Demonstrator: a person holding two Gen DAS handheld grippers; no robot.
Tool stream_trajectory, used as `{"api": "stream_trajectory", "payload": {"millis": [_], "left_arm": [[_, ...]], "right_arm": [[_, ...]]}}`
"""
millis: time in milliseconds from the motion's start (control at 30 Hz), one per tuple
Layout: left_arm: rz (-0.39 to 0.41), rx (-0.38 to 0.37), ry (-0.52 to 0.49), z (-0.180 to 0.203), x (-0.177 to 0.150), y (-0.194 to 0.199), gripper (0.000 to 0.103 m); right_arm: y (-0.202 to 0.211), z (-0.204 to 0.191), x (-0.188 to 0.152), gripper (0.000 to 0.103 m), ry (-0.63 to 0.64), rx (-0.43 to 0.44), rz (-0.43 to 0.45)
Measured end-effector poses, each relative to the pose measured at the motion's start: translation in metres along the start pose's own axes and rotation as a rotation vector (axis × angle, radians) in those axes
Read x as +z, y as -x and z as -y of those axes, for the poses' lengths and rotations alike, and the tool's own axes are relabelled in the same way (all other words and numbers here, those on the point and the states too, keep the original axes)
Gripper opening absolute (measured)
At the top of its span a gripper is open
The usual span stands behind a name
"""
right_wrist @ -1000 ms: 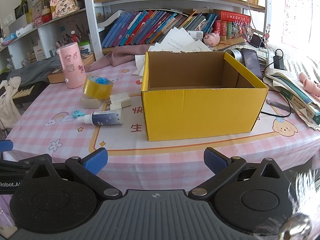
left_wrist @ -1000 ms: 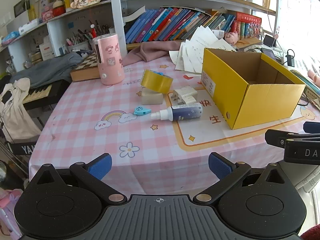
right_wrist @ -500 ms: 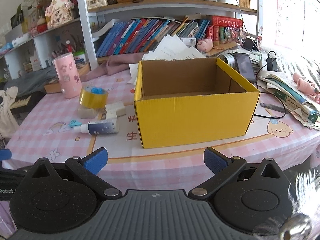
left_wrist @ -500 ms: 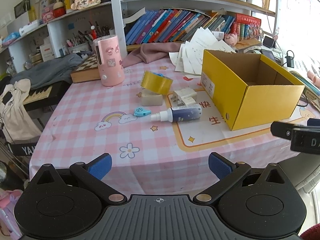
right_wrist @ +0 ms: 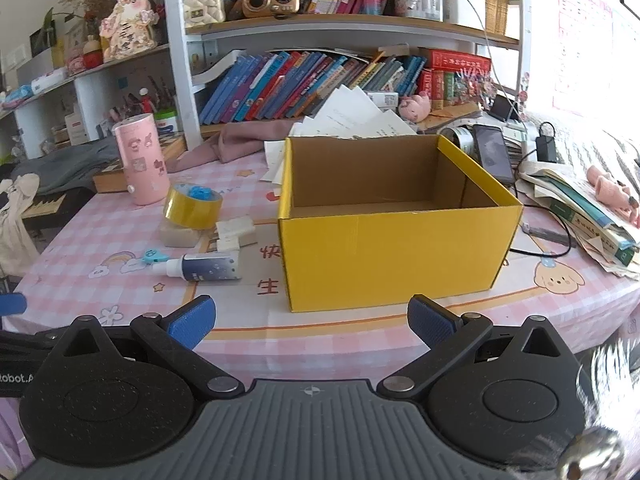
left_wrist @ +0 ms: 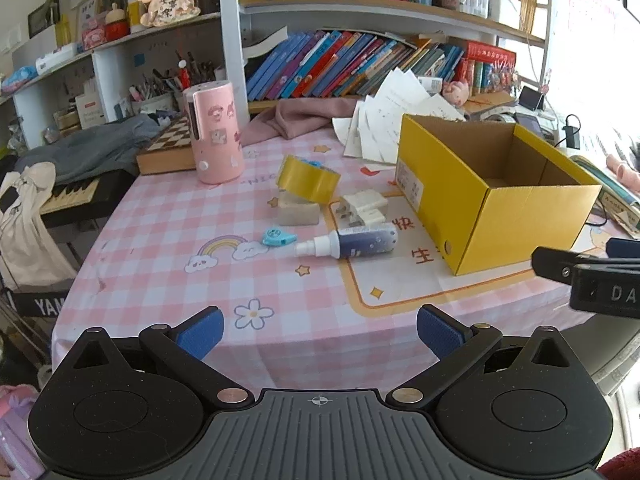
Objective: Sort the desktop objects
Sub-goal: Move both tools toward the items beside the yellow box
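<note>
An open yellow cardboard box [left_wrist: 496,196] [right_wrist: 396,252] stands on the pink checked table, empty inside. Left of it lie a dark blue spray bottle [left_wrist: 352,243] [right_wrist: 208,268], a white charger plug [left_wrist: 362,208] [right_wrist: 236,232], a yellow tape roll [left_wrist: 308,180] [right_wrist: 192,206] leaning on a beige block [left_wrist: 298,212], and a small blue corrector [left_wrist: 277,237] [right_wrist: 154,257]. My left gripper [left_wrist: 320,330] is open and empty over the table's near edge. My right gripper [right_wrist: 311,320] is open and empty in front of the box.
A pink cylinder [left_wrist: 214,132] [right_wrist: 142,160] stands at the back left beside a chessboard box [left_wrist: 168,148]. Loose papers [left_wrist: 384,120] and a pink cloth [left_wrist: 304,116] lie behind the box. Books, a phone [right_wrist: 492,152] and cables lie to the right. Bookshelves back the table.
Both grippers have risen and moved slightly forward; the right view now looks down more into the box. No object has moved.
</note>
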State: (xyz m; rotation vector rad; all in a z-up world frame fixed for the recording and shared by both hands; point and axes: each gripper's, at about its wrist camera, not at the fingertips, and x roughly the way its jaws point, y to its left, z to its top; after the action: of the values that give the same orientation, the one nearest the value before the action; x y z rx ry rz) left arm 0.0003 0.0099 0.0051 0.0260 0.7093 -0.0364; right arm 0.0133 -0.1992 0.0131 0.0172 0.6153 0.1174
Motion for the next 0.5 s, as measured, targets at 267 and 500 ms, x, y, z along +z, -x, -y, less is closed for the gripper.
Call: {"api": "stream_trajectory", "payload": {"millis": [267,500], "left_arm": [[0.028,-0.026,0.020,-0.0048,0.0025,0.0007,0.103],[0.072,-0.076,0.018,-0.0092,0.0005,0.0054,0.103]], "right_arm": [[0.0042,-0.0028,-0.0014,0.103,0.005,0.000,0.001],[0.0037,-0.0065,-0.0037,0.103,-0.007,-0.009,-0.020]]}}
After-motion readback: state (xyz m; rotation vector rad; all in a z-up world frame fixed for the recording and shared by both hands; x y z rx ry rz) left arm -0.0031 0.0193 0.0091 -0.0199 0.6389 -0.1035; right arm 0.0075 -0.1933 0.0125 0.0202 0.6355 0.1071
